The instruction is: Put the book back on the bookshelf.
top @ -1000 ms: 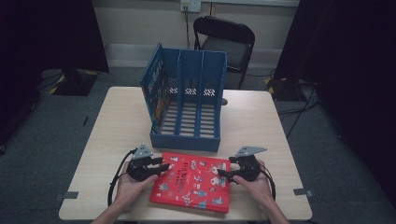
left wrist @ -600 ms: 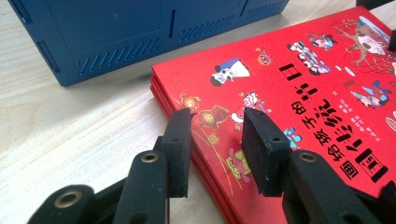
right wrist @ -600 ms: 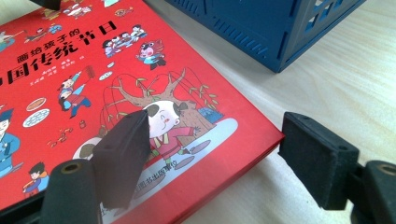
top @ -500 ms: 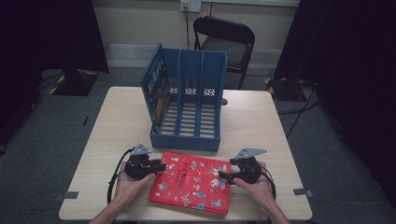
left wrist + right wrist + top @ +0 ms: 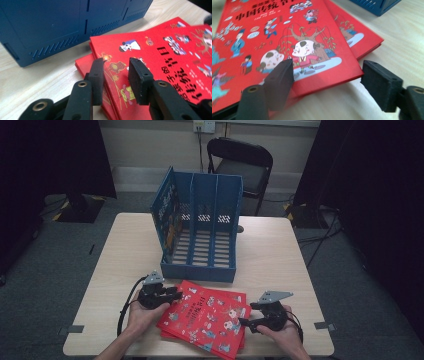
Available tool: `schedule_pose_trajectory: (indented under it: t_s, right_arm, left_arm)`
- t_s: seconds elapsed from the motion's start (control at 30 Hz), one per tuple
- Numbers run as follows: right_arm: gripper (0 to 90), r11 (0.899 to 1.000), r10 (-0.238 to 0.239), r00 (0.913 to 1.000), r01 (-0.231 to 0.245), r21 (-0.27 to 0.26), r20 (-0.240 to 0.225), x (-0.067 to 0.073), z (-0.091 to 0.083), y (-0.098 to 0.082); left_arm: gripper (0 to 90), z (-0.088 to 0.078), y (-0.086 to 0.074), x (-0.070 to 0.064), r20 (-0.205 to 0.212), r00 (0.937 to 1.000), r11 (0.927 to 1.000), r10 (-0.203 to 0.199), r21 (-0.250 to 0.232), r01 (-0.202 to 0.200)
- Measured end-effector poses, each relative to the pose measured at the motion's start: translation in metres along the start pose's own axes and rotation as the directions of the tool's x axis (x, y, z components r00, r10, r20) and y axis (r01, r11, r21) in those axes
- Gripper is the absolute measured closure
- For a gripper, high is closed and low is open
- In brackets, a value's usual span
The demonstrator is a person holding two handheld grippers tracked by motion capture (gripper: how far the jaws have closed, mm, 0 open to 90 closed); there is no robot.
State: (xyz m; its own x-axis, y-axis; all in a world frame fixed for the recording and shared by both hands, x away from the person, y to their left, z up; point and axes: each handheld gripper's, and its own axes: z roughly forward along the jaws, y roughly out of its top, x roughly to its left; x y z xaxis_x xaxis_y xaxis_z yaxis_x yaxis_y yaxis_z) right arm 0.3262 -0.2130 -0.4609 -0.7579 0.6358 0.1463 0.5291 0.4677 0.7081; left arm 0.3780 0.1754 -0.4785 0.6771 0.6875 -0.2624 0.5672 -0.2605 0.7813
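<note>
Since a second ago the red books (image 5: 205, 321) have slid and turned on the table (image 5: 280, 260), and the right gripper (image 5: 248, 323) has drawn outward to their right corner; the left gripper (image 5: 176, 296) has been closing its jaws, which straddle the top book's (image 5: 160, 57) left edge without clearly pinching it. Right jaws stand spread, one pad over the cover, the other off the corner on bare wood. Books lie stacked askew just in front of the blue file rack (image 5: 202, 227); a one-sided lift could fan the stack or drop the lower book.
</note>
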Motion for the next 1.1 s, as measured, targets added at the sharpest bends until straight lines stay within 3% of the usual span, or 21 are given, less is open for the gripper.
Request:
schedule_pose_trajectory:
  t_s: [0.07, 0.13, 0.23, 0.4, 0.43, 0.5, 0.7, 0.9, 1.03, 1.1]
  right_arm:
    - [32.0, 1.000, 0.001, 1.0000, -0.001, -0.002, -0.002, -0.001, -0.003, -0.001]
    - [33.8, 1.000, 0.004, 1.0000, -0.005, -0.017, -0.001, -0.004, -0.003, 0.002]
    - [34.2, 0.999, -0.005, 1.0000, 0.005, -0.047, -0.008, -0.007, 0.007, 0.018]
    - [39.5, 0.999, -0.042, 0.9988, 0.042, -0.023, -0.024, -0.001, 0.033, 0.038]
    - [39.6, 0.999, -0.038, 0.9986, 0.038, -0.016, -0.037, -0.002, 0.037, 0.038]
    - [42.0, 1.000, 0.006, 0.9969, -0.008, -0.026, -0.078, -0.005, 0.043, 0.036]
    - [46.0, 0.999, -0.043, 0.9952, 0.043, -0.003, -0.087, 0.004, 0.032, 0.030]
    - [46.0, 0.999, -0.050, 0.9954, 0.051, 0.014, -0.081, 0.013, 0.022, 0.021]
    - [46.0, 0.997, -0.068, 0.9953, 0.070, 0.028, -0.069, 0.021, 0.016, 0.017]
    - [46.8, 0.996, -0.078, 0.9946, 0.080, 0.035, -0.069, 0.024, 0.013, 0.016]
  left_arm:
    - [67.7, 0.000, 0.000, 0.002, 0.008, 0.9999, 0.9999, -0.015, -0.001, 0.015]
    - [68.1, -0.001, 0.000, 0.000, 0.000, 1.0000, 1.0000, -0.002, 0.000, 0.002]
    - [66.6, -0.006, -0.003, -0.004, -0.007, 1.0000, 0.9999, 0.004, 0.015, -0.004]
    - [71.0, -0.010, -0.005, 0.000, 0.019, 0.9994, 0.9994, -0.027, 0.024, 0.027]
    - [71.8, -0.009, -0.005, 0.001, 0.020, 0.9988, 0.9989, -0.043, 0.021, 0.043]
    - [72.5, -0.009, -0.004, 0.000, 0.019, 0.9991, 0.9990, -0.039, 0.022, 0.038]
    - [73.8, 0.002, 0.002, -0.006, 0.031, 0.9995, 0.9997, -0.005, 0.024, 0.004]
    - [74.5, 0.015, 0.009, -0.012, 0.041, 0.9988, 0.9995, 0.027, 0.016, -0.028]
    - [74.8, 0.021, 0.017, -0.012, 0.073, 0.9956, 0.9964, 0.058, 0.057, -0.062]
    - [75.3, 0.025, 0.019, -0.015, 0.066, 0.9948, 0.9955, 0.078, 0.048, -0.081]
